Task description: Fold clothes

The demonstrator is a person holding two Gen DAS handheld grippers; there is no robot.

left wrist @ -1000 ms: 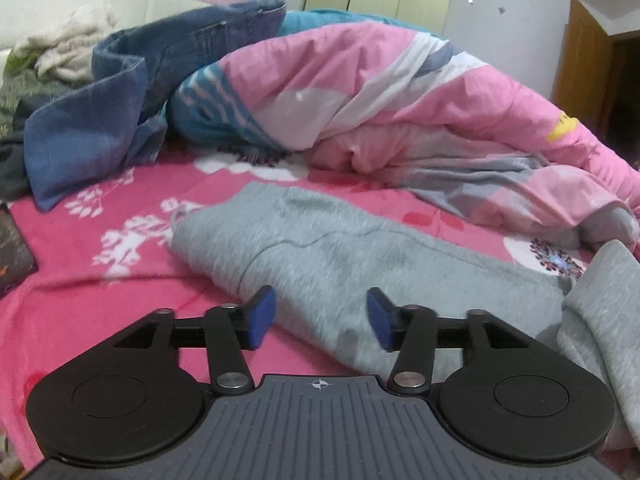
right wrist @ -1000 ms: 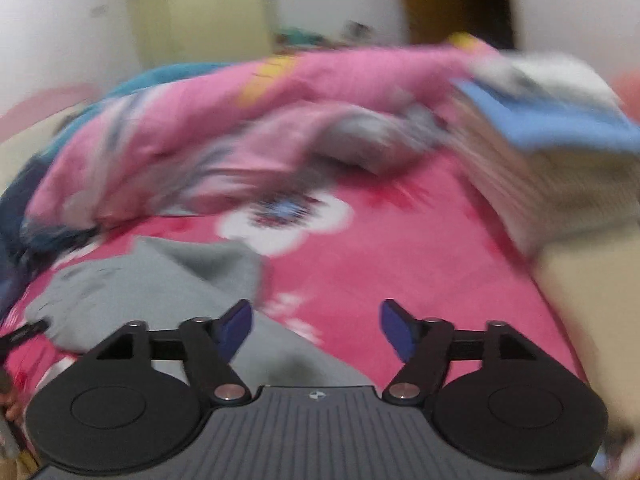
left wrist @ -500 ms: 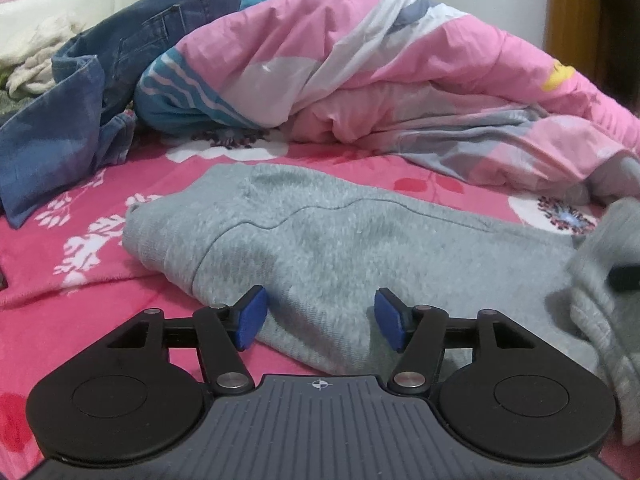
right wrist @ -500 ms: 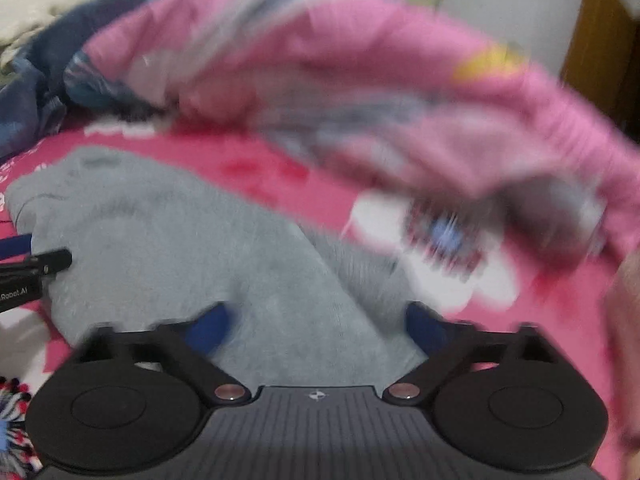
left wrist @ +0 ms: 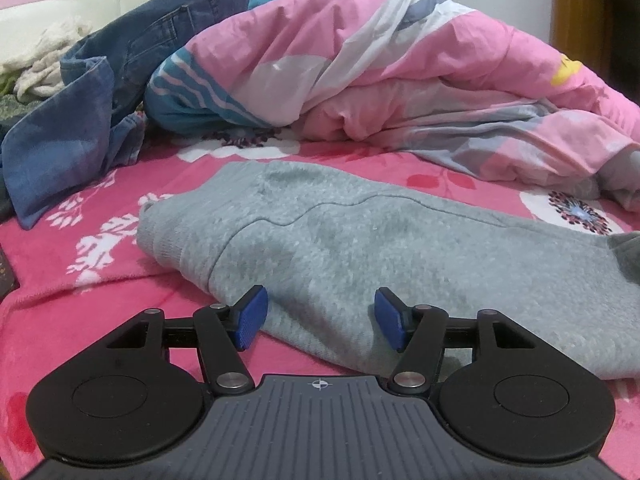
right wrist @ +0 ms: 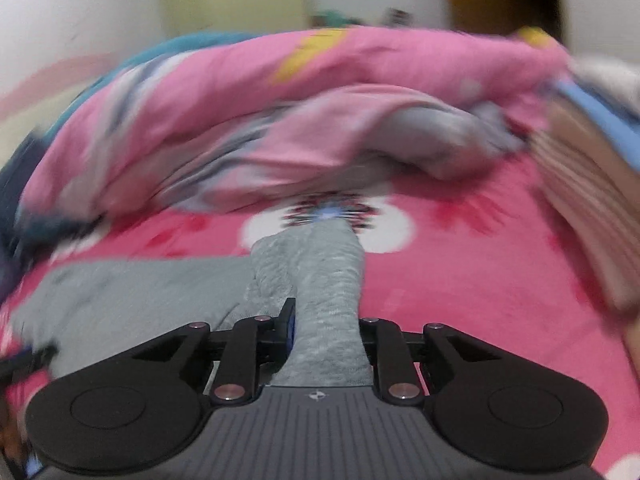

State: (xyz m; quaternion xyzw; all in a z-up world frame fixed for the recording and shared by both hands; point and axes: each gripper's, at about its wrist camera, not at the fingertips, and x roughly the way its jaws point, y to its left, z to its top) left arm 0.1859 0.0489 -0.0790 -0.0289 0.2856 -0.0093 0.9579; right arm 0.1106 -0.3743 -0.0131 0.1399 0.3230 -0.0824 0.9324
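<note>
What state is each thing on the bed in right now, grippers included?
Grey sweatpants: spread flat on the bedsheet, one end bunched and lifted.
Left gripper: open, the sweatpants' near edge between its pads, not pinched.
Right gripper: jaws closing on the bunched grey end.
Jeans: crumpled, unfolded.
Pink quilt: heaped behind.
Folded pile: stacked at right, blurred.

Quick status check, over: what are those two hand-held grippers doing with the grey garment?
Right hand-held gripper closing on bunched grey garment. Left hand-held gripper open over its edge. Nothing in the way.
</note>
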